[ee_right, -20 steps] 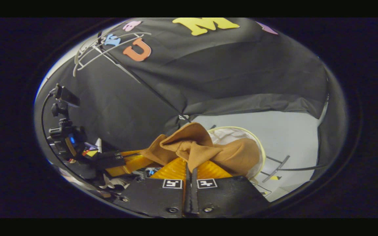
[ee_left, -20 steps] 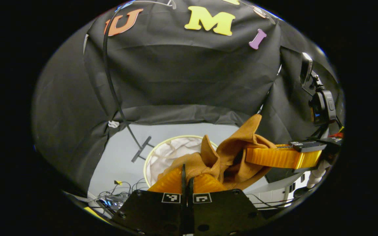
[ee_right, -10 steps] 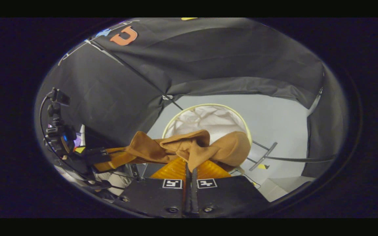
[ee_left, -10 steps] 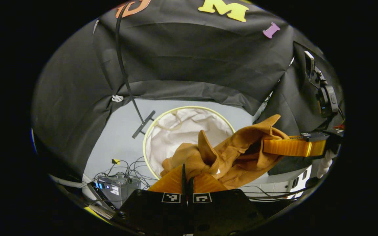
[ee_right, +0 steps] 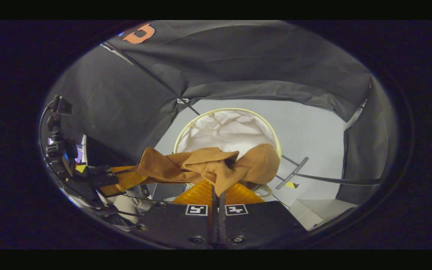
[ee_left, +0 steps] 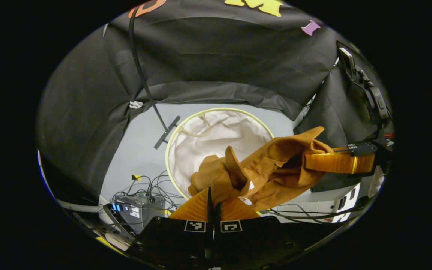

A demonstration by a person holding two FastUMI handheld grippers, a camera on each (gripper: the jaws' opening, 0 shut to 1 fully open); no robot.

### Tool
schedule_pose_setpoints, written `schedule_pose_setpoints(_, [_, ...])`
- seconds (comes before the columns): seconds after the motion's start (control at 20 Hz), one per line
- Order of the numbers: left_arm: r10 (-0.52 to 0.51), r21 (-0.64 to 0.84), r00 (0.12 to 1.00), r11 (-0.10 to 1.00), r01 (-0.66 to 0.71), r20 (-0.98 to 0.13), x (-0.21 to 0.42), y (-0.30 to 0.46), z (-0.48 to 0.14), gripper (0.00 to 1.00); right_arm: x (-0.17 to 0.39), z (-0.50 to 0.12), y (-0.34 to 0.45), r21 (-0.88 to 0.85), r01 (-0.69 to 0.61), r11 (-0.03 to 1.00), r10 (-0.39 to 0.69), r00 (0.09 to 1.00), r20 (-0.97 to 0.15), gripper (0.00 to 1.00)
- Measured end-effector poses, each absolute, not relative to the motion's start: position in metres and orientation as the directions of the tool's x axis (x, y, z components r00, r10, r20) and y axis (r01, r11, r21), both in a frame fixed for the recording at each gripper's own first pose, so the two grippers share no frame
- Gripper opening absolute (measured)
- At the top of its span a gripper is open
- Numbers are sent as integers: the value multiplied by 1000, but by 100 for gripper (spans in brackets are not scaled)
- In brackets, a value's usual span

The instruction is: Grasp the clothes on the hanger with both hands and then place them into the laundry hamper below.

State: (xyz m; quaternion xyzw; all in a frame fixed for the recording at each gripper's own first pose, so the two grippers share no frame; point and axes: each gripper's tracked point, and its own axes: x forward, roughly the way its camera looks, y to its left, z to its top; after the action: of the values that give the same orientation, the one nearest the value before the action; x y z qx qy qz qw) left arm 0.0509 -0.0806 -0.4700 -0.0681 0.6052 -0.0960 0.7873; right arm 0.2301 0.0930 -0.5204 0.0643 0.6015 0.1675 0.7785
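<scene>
Carrying the brown garment [ee_left: 272, 168] above the laundry hamper [ee_left: 186, 123], each gripper pinches one end of the cloth, which sags between them over the near rim of the white-lined hamper [ee_right: 216, 114] standing on the pale floor [ee_right: 313, 131].

To complete this step well, both grippers should probably move forward together until the bulk of the cloth hangs inside the rim, then descend before either releases. Letting go from here risks the garment draping over the rim or sliding to the floor on the near side, judging from how much of it lies outside the opening.

Left gripper [ee_left: 212, 193]: fingers pressed together on a fold of the garment at the bottom of the left gripper view, with no gap visible. Right gripper [ee_right: 218, 187]: likewise closed, cloth spilling from between its fingers; seen from the left gripper view, the right gripper [ee_left: 313, 163] enters from the right with its tips buried in the fabric.

A black stand foot [ee_left: 167, 131] lies just beside the hamper.
</scene>
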Motion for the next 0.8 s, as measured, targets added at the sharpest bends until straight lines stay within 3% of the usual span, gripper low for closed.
schedule_pose_setpoints(0.05, [-241, -234, 248, 971, 55, -938, 50, -81, -470, 1, 229, -522, 93, 301, -183, 936, 337, 218, -916, 4])
schedule_pose_setpoints(0.1, [-257, -254, 238, 966, 44, -937, 48, -84, -469, 9, 229, -522, 91, 302, -174, 937, 335, 216, -917, 5])
schedule_pose_setpoints(0.15, [-270, -271, 231, 962, 29, -935, 45, -86, -469, 7, 227, -523, 91, 308, -162, 938, 338, 210, -918, 4])
schedule_pose_setpoints(0.25, [-266, -273, 220, 962, -2, -939, 43, -82, -467, 67, 223, -526, 90, 317, -138, 938, 340, 207, -917, 9])
schedule_pose_setpoints(0.3, [-258, -267, 220, 964, -12, -941, 42, -81, -468, 96, 223, -529, 87, 313, -127, 941, 334, 214, -918, 26])
schedule_pose_setpoints(0.35, [-250, -259, 219, 966, -14, -943, 41, -77, -469, 100, 222, -531, 83, 301, -117, 946, 320, 218, -922, 43])
schedule_pose_setpoints(0.5, [-238, -249, 210, 968, -26, -948, 29, -69, -470, 96, 216, -536, 78, 281, -76, 957, 291, 219, -931, 94])
schedule_pose_setpoints(0.8, [-219, -231, 196, 972, -39, -956, 12, -60, -470, 100, 201, -544, 71, 257, -58, 965, 263, 225, -938, 94])
